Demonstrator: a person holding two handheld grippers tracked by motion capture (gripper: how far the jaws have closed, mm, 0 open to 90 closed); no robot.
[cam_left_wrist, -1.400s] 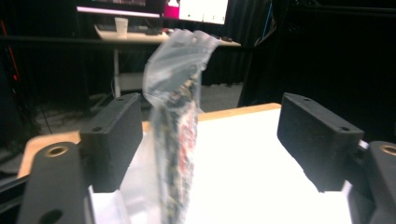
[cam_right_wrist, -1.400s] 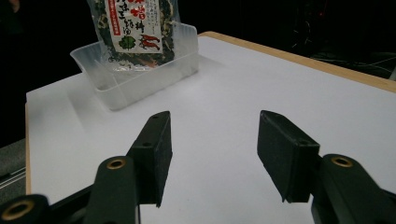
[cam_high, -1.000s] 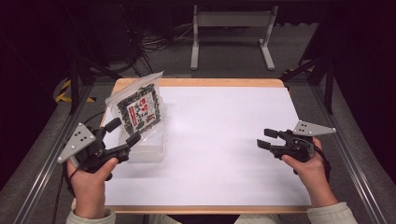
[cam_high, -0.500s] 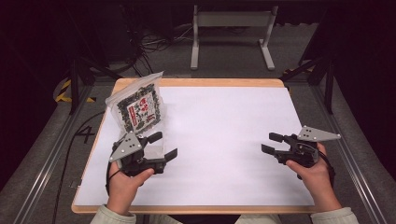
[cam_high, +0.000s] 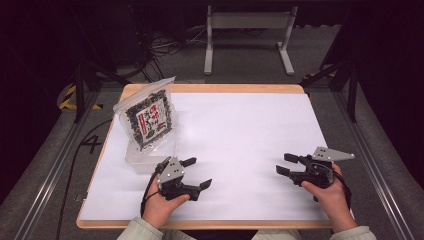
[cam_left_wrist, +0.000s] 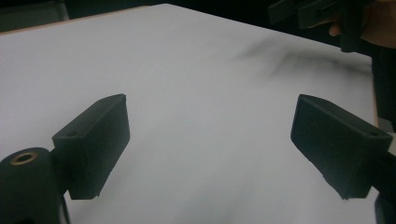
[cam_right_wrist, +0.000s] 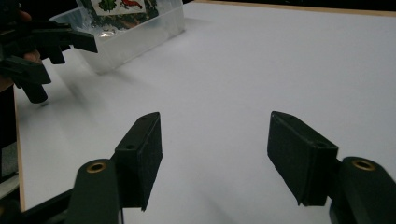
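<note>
The left gripper has drawn back from the bag in its tub, jaws just opening on nothing like the right gripper's, so the placing looks done.

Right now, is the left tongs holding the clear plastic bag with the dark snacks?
No, the left tongs are open and empty, apart from the clear snack bag standing in its clear plastic tub.

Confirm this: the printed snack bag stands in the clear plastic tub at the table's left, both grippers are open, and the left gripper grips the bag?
Not quite. The left gripper grips nothing: the high view shows it apart from the snack bag, which stands in the clear tub. The right gripper is open too.
</note>
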